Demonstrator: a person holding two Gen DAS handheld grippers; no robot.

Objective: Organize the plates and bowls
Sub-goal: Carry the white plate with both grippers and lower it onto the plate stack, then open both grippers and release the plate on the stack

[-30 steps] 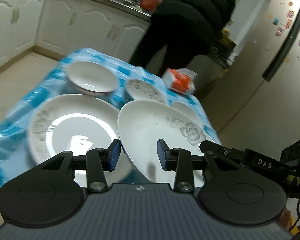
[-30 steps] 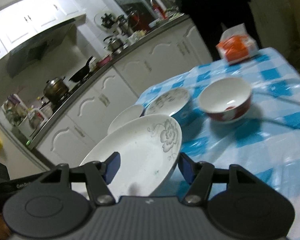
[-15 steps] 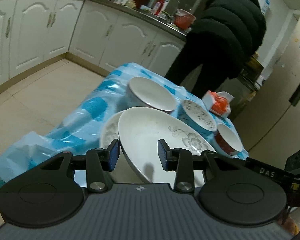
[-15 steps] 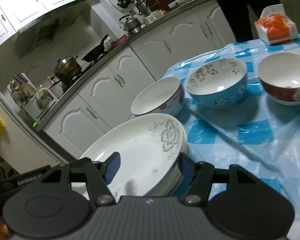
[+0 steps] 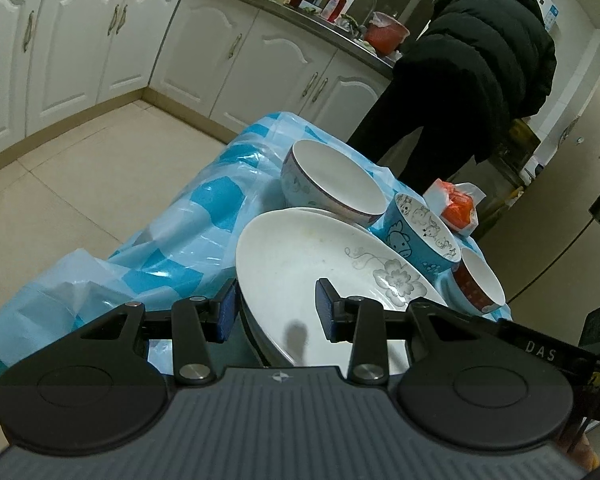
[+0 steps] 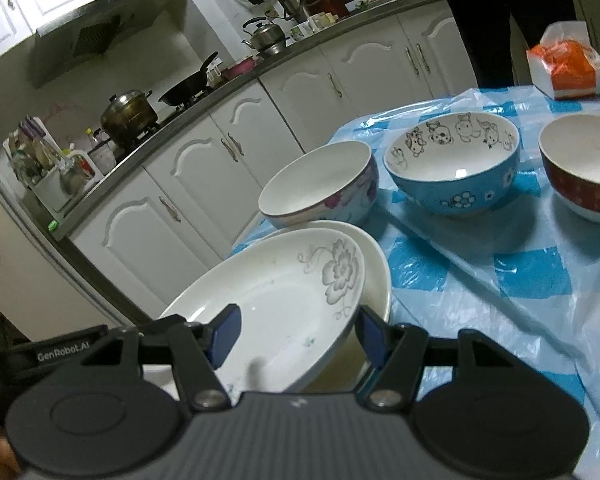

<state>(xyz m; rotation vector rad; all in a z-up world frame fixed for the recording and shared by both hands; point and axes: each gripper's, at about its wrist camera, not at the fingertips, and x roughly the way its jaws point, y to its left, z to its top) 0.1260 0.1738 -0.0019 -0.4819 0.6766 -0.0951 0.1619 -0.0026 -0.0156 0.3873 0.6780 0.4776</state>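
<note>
The white flower-printed plate (image 6: 284, 300) sits tilted atop a second white plate (image 6: 376, 276), its near rim between both parted grippers, left (image 5: 276, 312) and right (image 6: 298, 334), neither visibly clamping.

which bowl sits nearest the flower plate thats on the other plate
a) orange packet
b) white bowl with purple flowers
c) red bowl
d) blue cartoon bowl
b: in the right wrist view the white bowl with purple flowers sits right behind the flower plate, which lies on the lower plate; the blue bowl and red bowl stand farther off.
</note>
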